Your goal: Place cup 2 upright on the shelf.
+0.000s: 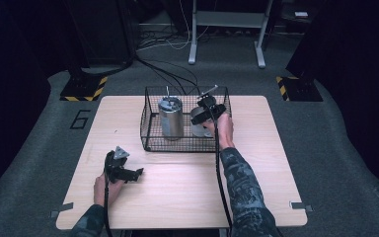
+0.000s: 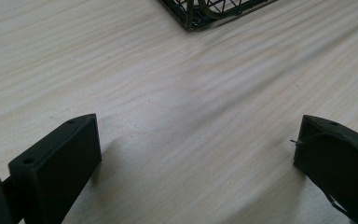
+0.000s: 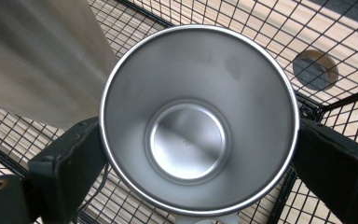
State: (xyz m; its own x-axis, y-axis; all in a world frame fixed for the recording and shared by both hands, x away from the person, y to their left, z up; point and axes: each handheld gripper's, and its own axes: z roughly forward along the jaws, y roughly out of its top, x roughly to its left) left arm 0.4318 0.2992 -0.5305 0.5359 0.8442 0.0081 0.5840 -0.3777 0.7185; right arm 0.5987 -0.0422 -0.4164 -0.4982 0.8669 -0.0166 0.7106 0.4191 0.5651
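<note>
My right gripper [image 3: 198, 154] jaws clasp the steel cup [image 3: 198, 116] inside the wire basket [image 1: 150, 133]. Left gripper [image 2: 198, 154] idle, jaws spread over table [image 2: 168, 93]. Next: probably lift straight up, clear of the tall canister [image 1: 170, 117].

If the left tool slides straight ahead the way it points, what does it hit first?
Probably the wire basket: bare table lies between the open left tool and the basket's corner ahead. Depth is hard to judge, so it might pass just beside that corner.

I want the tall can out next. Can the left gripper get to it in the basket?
Probably yes: the left gripper is open, bare table lies between, and the wire basket has an open top above the tall steel canister.
</note>
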